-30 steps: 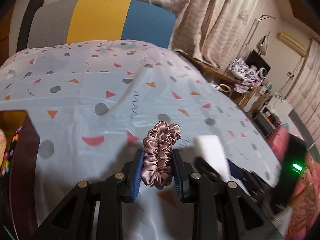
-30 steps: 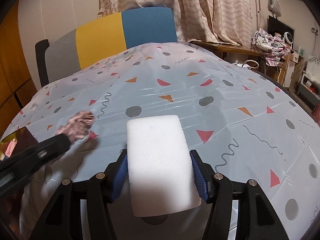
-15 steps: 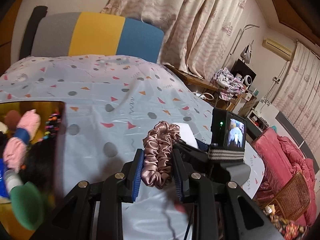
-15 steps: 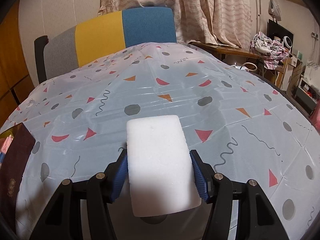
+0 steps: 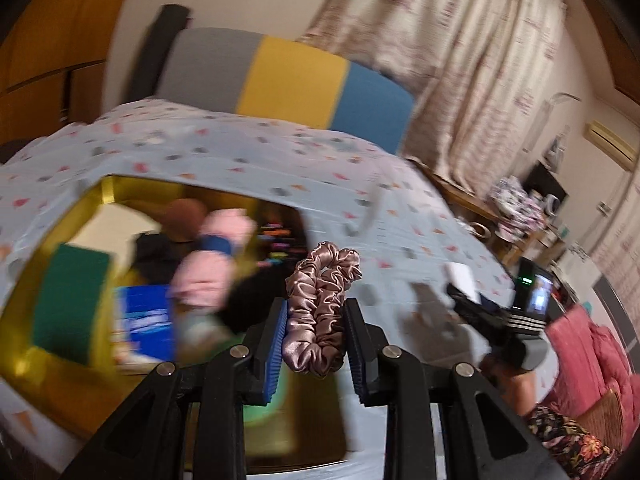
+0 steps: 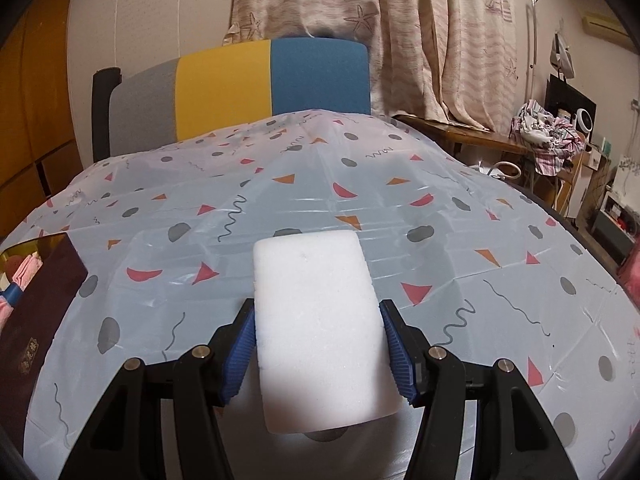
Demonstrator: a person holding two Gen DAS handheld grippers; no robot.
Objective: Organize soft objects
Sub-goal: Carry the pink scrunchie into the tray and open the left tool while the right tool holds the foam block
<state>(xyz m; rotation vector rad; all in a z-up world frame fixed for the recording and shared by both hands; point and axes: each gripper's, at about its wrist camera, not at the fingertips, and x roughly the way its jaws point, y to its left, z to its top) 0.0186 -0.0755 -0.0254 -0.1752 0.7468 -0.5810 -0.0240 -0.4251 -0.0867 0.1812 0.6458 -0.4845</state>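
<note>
The left gripper (image 5: 316, 344) pinches the satin scrunchie (image 5: 320, 312) above the gold-lined box (image 5: 52, 368), seemingly for dropping in, while the right gripper (image 6: 318, 354), clenched on the white sponge (image 6: 316, 332), waits over the desk (image 6: 440, 248).

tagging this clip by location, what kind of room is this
Most likely a lived-in room at home, a bedroom or living room. Starfish-print curtains hang behind a table under a patterned plastic tablecloth, a wall air conditioner sits high up, and crumpled laundry lies on a side desk.
</note>
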